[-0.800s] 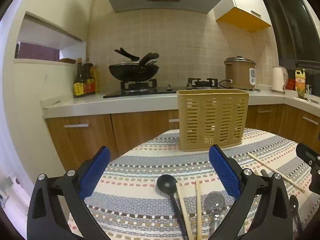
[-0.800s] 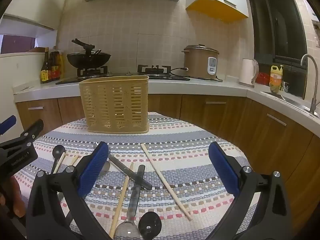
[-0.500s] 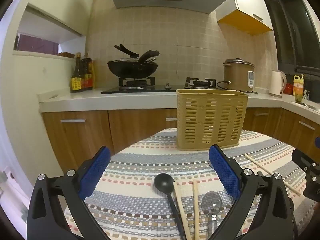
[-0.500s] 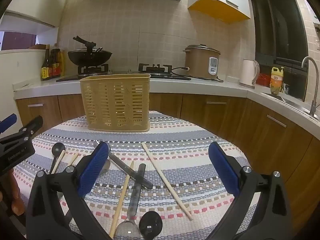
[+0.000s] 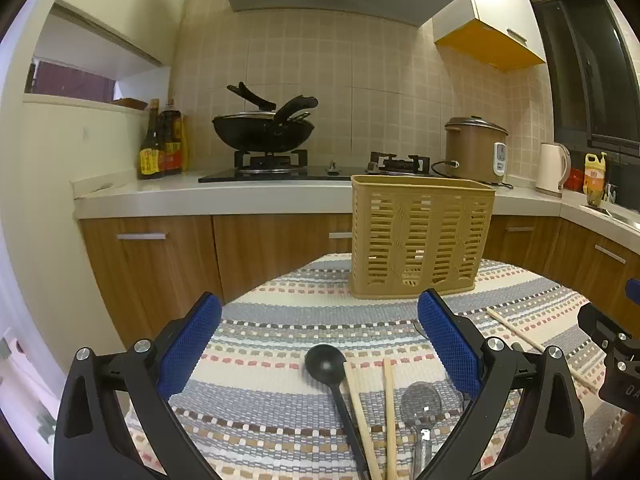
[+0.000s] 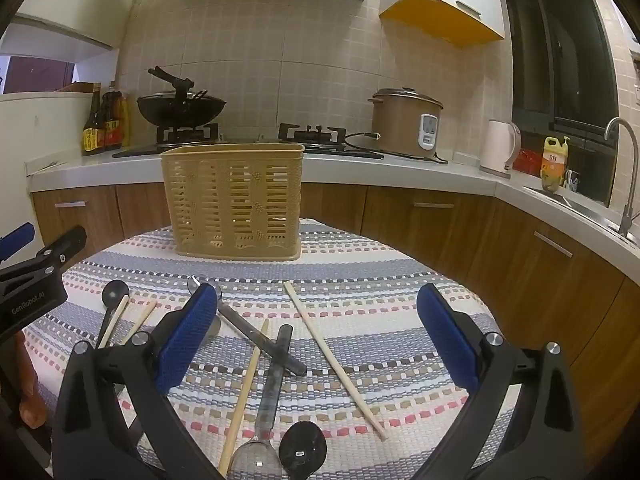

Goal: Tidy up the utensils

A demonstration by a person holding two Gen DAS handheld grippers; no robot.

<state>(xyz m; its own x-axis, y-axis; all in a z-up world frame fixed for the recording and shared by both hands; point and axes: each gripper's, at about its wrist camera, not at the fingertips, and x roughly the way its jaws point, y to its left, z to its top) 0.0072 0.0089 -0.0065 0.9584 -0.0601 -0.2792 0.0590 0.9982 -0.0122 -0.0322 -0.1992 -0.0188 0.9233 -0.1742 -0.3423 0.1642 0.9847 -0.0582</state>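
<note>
Both my left hand-held gripper (image 5: 318, 344) and right hand-held gripper (image 6: 318, 334) gape wide and empty above the bench (image 6: 400, 280), where spoons and chopsticks (image 6: 334, 358) lie scattered before the basket (image 6: 234, 208).

Both cameras sit just behind their own grippers, low over the table and tilted slightly down, facing the kitchen counter. The left view looks past its gripper (image 5: 318, 344) with the slatted basket (image 5: 420, 240) ahead to the right; the right view past its gripper (image 6: 318, 340) has that basket (image 6: 234, 204) ahead-left. Both share the basket, striped tablecloth (image 5: 280, 320), stove and counter.
</note>
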